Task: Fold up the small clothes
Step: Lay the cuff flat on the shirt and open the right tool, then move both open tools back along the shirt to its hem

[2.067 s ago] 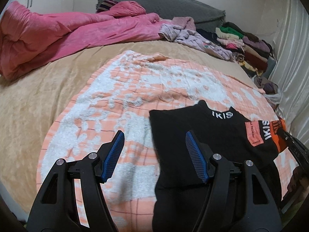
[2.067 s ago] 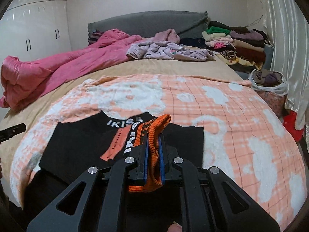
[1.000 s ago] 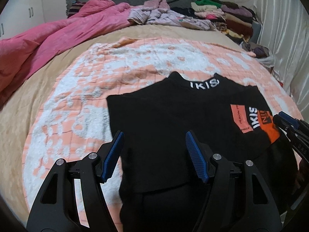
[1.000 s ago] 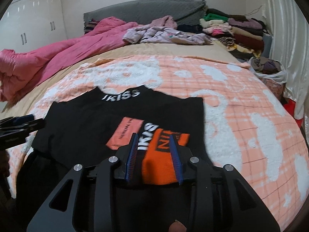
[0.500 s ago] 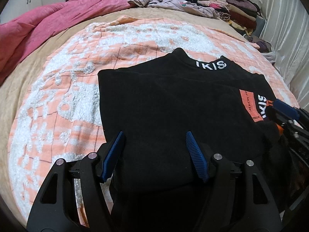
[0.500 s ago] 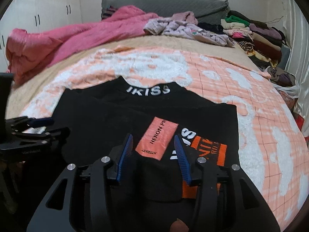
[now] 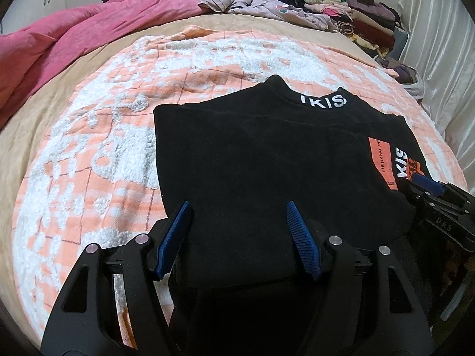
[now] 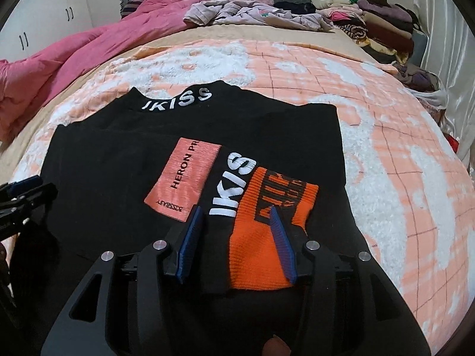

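Observation:
A small black sweater (image 7: 261,160) with a white "IKISS" collar lies flat on the orange-and-white blanket (image 7: 89,160), both sleeves folded in over the body. Its orange cuff (image 8: 267,237) and a salmon patch (image 8: 184,178) show in the right wrist view, where the sweater (image 8: 118,160) fills the middle. My left gripper (image 7: 237,222) is open and empty, low over the sweater's near left part. My right gripper (image 8: 234,231) is open over the orange cuff, holding nothing. It also shows in the left wrist view (image 7: 427,187) at the sweater's right edge.
A pink duvet (image 7: 89,26) is heaped at the back left of the bed. Loose lilac clothes (image 8: 252,12) lie at the back centre. Stacks of folded clothes (image 8: 380,20) stand at the back right. A white curtain (image 7: 445,59) hangs on the right.
My right gripper laid the orange-cuffed sleeve across the sweater, opened and let go of it. My left gripper moved right, from the blanket to over the sweater, staying open.

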